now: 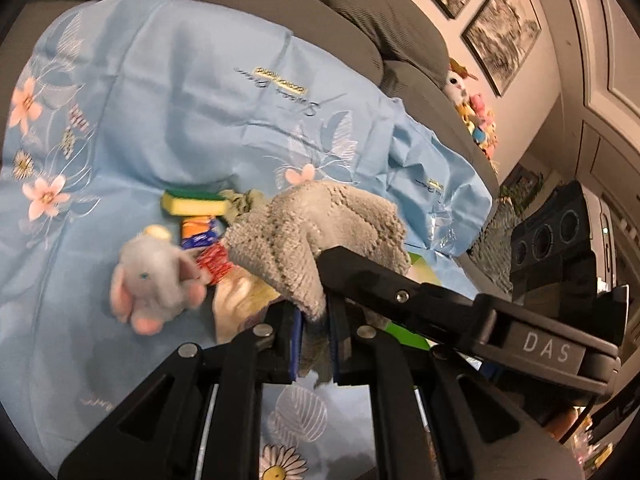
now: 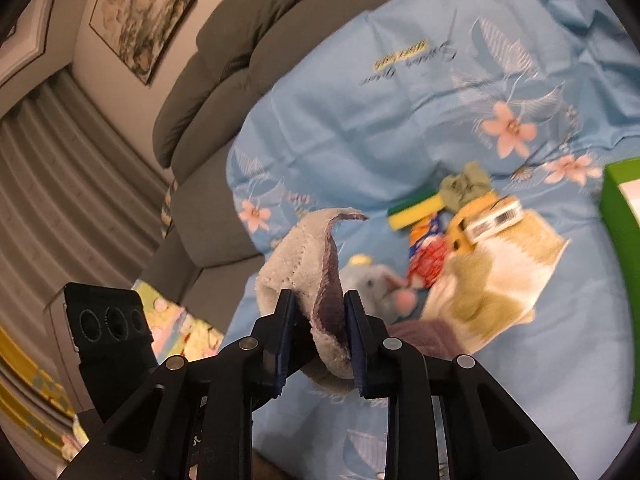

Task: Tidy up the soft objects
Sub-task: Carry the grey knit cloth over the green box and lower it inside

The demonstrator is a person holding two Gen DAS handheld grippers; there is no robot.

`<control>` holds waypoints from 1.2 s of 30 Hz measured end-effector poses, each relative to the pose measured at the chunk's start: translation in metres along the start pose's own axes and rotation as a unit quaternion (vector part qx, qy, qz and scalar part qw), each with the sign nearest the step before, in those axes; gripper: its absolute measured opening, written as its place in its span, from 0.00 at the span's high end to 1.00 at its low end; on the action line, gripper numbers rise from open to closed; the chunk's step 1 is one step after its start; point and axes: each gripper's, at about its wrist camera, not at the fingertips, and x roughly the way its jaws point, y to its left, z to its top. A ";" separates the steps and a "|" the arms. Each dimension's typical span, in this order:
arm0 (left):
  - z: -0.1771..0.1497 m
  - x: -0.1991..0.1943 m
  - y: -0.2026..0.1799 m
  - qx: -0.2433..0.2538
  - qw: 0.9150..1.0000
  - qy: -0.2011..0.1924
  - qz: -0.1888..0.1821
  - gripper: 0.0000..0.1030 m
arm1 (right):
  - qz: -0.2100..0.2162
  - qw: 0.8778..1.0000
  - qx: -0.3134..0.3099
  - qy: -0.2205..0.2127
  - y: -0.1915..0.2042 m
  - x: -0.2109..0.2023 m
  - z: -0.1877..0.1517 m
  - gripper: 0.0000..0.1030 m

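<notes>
Between the fingers of our left claw (image 1: 314,336), in the left wrist view, a corner of the grey cloth (image 1: 320,232) is pinched tight, and the rest of it bunches up above the blue floral sheet (image 1: 180,100) spread over the grey sofa (image 1: 360,28). Our right claw (image 1: 340,256) reaches into the cloth from the right. Left of the cloth lie a plush elephant (image 1: 156,280), a yellow-green sponge (image 1: 194,203) and a small orange packet (image 1: 202,234).

From the right wrist view, our right claw (image 2: 318,332) has no earlier picture to compare; its pads press on a fold of the same grey cloth (image 2: 304,256), held clear of the sheet (image 2: 360,128). Beyond it sit the elephant (image 2: 376,284), the sponge (image 2: 416,208), a tan-and-white towel (image 2: 492,276) and a green box (image 2: 624,240) at the right edge.
</notes>
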 end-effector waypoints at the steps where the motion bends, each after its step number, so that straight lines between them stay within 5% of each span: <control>1: 0.001 0.003 -0.005 0.006 1.000 0.001 -0.001 0.94 | 0.000 1.000 0.002 -0.005 -0.004 -0.005 0.003 0.73; 15: 0.022 0.078 -0.105 0.091 0.995 0.027 -0.035 0.94 | -0.012 0.990 0.077 -0.120 -0.077 -0.091 0.037 0.73; 27: 0.021 0.128 -0.198 0.171 0.978 0.043 -0.114 0.94 | -0.053 0.962 0.122 -0.240 -0.130 -0.183 0.039 0.73; 36: 0.000 0.179 -0.232 0.183 0.969 0.082 -0.143 0.93 | -0.107 0.943 0.173 -0.262 -0.179 -0.212 0.033 0.73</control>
